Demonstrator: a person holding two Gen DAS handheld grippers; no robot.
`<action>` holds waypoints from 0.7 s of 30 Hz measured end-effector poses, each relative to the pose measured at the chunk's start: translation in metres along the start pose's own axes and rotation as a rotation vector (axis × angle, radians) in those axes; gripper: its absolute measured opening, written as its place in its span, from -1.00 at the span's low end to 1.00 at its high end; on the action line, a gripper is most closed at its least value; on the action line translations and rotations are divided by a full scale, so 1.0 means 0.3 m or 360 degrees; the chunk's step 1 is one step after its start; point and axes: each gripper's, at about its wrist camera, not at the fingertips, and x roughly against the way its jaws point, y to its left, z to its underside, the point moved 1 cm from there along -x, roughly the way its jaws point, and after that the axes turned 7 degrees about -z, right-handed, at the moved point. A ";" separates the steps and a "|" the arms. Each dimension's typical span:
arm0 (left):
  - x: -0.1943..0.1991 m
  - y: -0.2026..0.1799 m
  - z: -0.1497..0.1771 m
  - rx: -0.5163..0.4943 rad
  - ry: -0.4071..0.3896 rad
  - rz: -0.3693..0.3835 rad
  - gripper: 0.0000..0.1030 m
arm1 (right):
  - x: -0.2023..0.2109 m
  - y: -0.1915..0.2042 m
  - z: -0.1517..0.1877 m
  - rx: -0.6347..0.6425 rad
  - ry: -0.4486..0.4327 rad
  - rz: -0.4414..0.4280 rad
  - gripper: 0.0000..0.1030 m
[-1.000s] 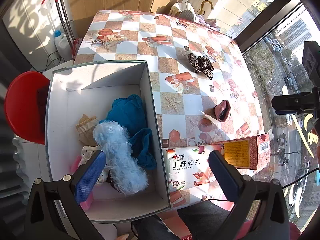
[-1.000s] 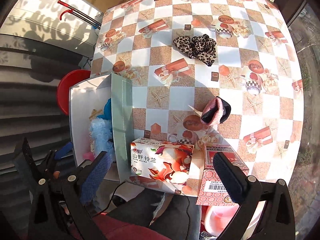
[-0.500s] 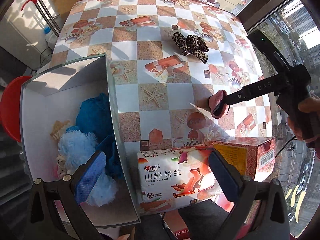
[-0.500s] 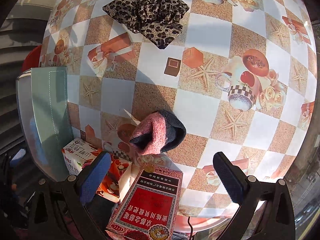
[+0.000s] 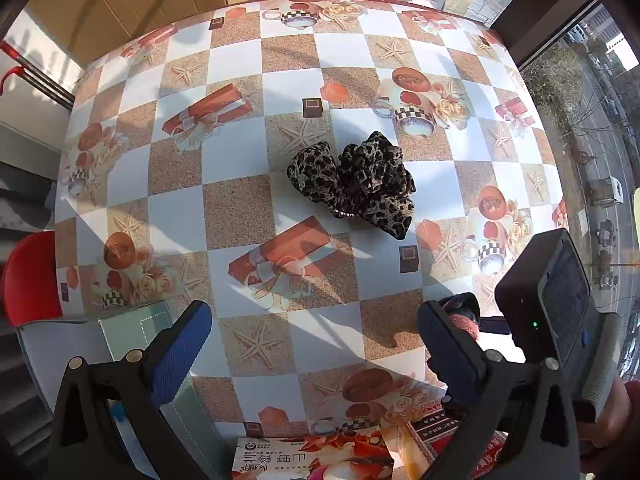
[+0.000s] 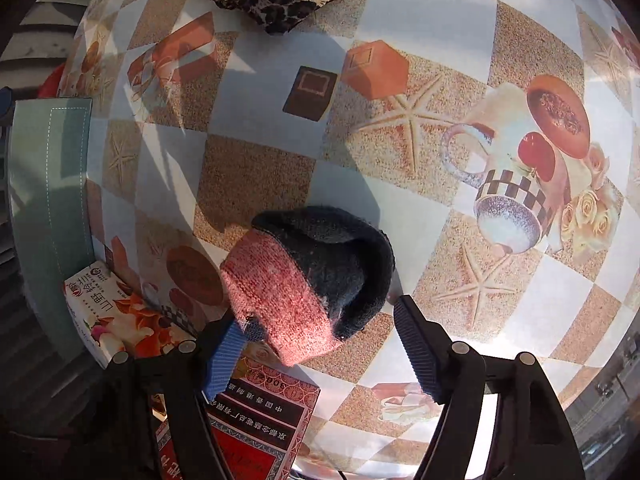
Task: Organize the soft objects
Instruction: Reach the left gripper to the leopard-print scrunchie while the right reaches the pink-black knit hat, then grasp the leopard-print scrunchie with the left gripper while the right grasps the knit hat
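Knit sock: pink body, dark grey cuff, bunched on table. Right tool released, fingers straddling sock. Left tool released, holding nothing.

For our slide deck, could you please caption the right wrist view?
Open right gripper straddles a pink-and-dark knit sock on the patterned tablecloth.
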 end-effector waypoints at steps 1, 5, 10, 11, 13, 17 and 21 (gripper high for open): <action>-0.029 -0.022 -0.040 0.0005 0.0006 0.0003 0.99 | 0.006 -0.014 0.015 -0.0012 -0.0017 -0.0020 -0.25; -0.135 -0.094 -0.170 0.0010 0.0024 -0.0031 0.99 | 0.038 -0.109 0.086 -0.0200 -0.0136 -0.0182 -0.32; -0.242 -0.143 -0.264 -0.0006 0.0048 -0.0095 0.99 | 0.107 -0.202 0.184 -0.0389 -0.0320 -0.0339 -0.32; -0.267 -0.148 -0.270 -0.0008 0.0086 -0.0089 0.99 | 0.125 -0.213 0.202 -0.0408 -0.0360 -0.0350 -0.32; -0.306 -0.150 -0.270 0.0013 0.0140 -0.0068 0.79 | 0.159 -0.238 0.205 -0.0439 -0.0420 -0.0354 -0.32; -0.338 -0.145 -0.253 0.0036 0.0190 -0.0065 0.62 | 0.183 -0.257 0.176 -0.0463 -0.0453 -0.0382 0.04; -0.330 -0.169 -0.248 -0.0045 0.0156 -0.0043 0.35 | 0.250 -0.231 0.166 -0.0427 -0.0598 -0.0327 0.80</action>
